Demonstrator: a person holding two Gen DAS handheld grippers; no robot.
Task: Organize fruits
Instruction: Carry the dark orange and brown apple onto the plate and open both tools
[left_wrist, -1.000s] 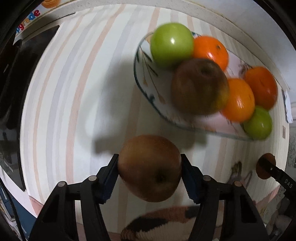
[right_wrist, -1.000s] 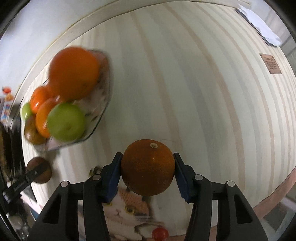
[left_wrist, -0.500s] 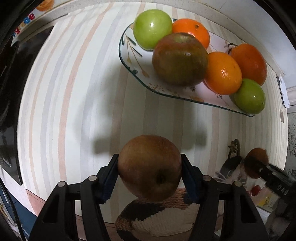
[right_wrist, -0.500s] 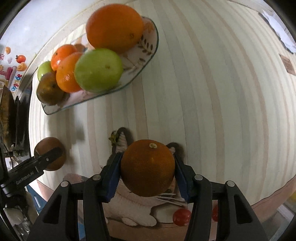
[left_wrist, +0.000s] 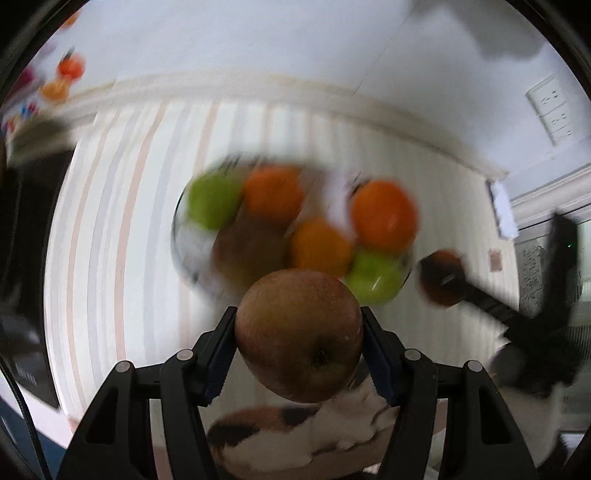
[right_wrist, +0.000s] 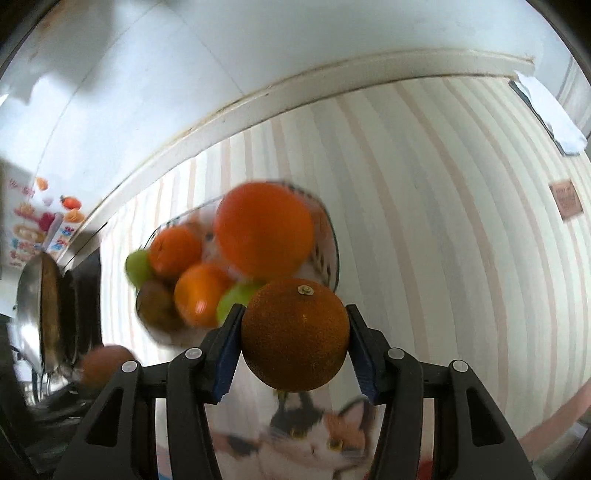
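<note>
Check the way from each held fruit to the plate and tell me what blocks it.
Nothing visible blocks either way. The left gripper holds a brown apple, the right gripper a dark orange; bare striped cloth lies before the plate, already crowded with fruit.

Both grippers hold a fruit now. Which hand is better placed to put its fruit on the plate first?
Probably right. The right gripper holds its orange close over the plate; the left gripper's apple sits nearer the plate's front edge.
</note>
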